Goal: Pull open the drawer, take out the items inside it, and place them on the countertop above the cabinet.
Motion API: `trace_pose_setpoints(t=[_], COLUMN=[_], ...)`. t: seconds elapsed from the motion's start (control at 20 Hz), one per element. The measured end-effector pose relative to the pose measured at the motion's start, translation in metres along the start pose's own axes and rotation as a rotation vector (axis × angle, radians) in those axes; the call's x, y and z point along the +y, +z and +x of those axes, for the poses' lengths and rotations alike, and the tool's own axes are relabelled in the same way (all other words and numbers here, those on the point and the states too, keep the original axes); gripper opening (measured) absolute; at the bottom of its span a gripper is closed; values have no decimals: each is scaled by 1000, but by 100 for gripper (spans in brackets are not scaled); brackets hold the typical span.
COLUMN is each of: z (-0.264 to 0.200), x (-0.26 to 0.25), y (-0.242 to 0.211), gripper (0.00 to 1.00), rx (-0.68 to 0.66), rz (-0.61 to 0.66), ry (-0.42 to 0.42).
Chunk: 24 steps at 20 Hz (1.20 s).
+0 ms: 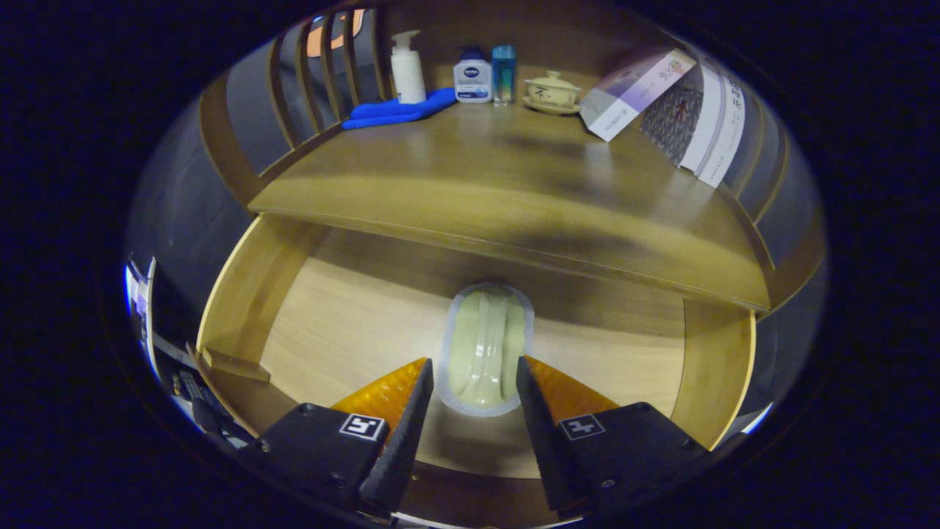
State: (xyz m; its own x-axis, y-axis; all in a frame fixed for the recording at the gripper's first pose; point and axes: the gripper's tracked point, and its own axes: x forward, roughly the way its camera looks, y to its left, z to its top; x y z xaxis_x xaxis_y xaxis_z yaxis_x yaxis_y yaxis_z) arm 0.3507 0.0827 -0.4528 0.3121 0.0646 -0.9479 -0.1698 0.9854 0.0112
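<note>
The wooden drawer (242, 294) is pulled out below the countertop (514, 198). On its floor lies a pale green oblong item in clear wrapping (486, 345), lengthwise away from me. My gripper (474, 369) hovers over it, open, with one finger on each side of the item's near end. I cannot tell whether the fingers (411, 400) touch it. The back of the drawer is hidden under the countertop.
At the back of the countertop stand a white pump bottle (407, 70), a blue cloth (400, 110), a small white and blue bottle (472, 77), a blue glass (504, 72) and a lidded tea bowl (552, 92). Boxes and books (661, 103) lean at the right.
</note>
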Motion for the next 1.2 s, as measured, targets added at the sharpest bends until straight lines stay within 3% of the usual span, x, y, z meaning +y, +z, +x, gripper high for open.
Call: trace_pose_setpoints(t=[0.35, 0.85, 1.2], z=[13, 14, -28], x=[-4, -3, -5], y=[2, -3, 6], gripper=[61, 23, 22], rx=[79, 117, 44], rz=[-14, 9, 23], ry=[-23, -7, 2])
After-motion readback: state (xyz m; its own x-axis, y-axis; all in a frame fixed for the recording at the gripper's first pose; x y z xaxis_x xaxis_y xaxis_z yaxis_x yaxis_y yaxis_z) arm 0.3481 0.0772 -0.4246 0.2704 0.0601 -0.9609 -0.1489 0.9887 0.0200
